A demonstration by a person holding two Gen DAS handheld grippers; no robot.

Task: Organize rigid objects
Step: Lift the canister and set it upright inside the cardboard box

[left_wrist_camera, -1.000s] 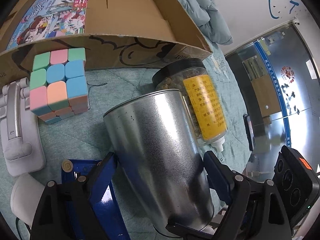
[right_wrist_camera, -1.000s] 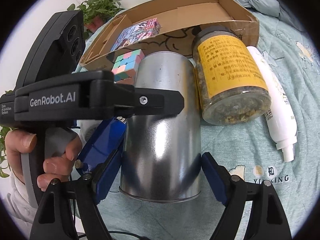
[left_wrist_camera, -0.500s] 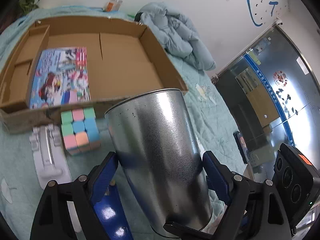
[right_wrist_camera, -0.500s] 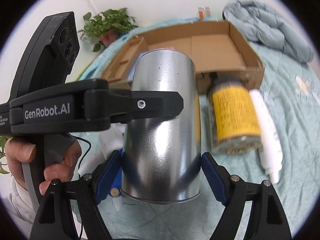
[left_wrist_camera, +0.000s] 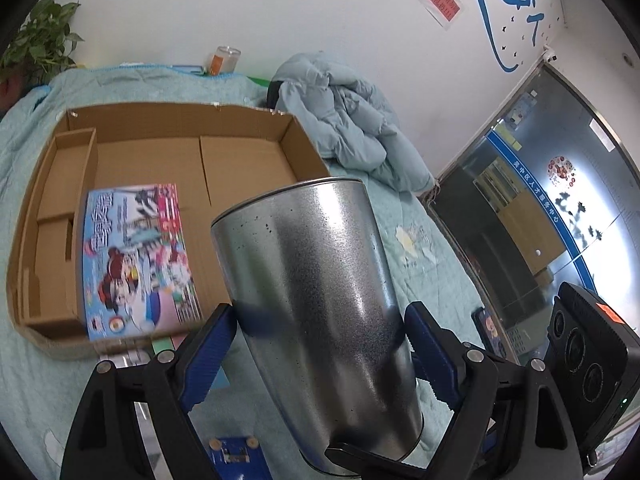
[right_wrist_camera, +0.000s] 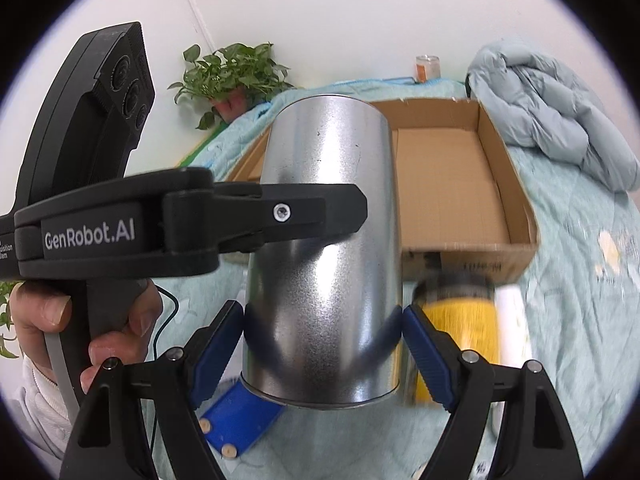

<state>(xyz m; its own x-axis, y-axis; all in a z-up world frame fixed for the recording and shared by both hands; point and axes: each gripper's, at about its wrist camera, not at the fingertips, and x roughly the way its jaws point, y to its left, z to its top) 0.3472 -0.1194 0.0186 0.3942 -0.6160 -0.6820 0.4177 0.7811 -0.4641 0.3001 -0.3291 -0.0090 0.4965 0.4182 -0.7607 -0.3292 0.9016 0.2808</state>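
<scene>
Here the metal can [left_wrist_camera: 320, 300] is pinched by both the left hand-held gripper [left_wrist_camera: 320, 344] and right hand-held gripper [right_wrist_camera: 322, 336], apparently for steadiness, ahead of which the cardboard box [left_wrist_camera: 240, 152] is seen.

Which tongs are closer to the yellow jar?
Right. The right tongs grip the metal can with the yellow jar just beside; the left tongs grip the can's far side.

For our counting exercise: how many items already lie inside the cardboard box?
1: a colourful picture book lying flat at the left of the brown cardboard box; the silver metal can may hide others.
</scene>
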